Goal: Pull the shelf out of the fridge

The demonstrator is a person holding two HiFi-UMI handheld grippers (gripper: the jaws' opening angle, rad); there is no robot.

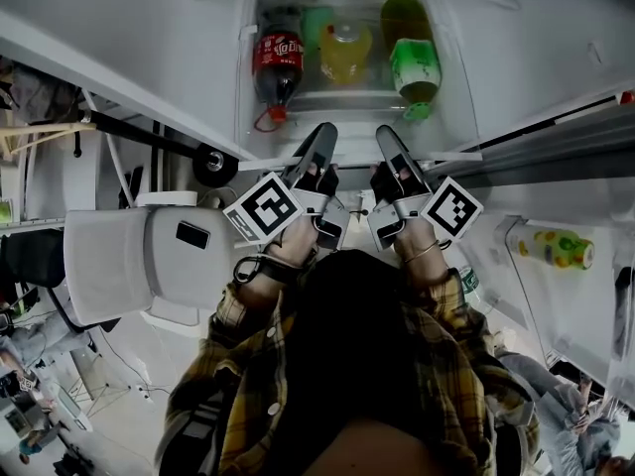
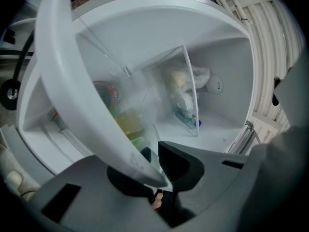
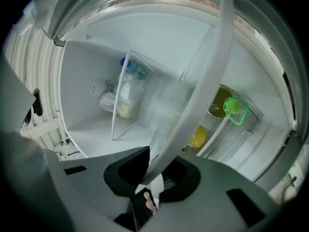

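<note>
Fridge interior seen from above, door open. The shelf, a clear tray with a white front rim, sits in the fridge compartment with its front edge toward the person. The left gripper and the right gripper meet that front edge side by side near its middle, both pointing level into the fridge. In the left gripper view the white rim runs down between the jaws, which are closed on it; the right gripper view shows the same rim clamped between its jaws. On the shelf lie a cola bottle at the left end, a green-capped bottle at the right end, and a yellow bottle between them.
</note>
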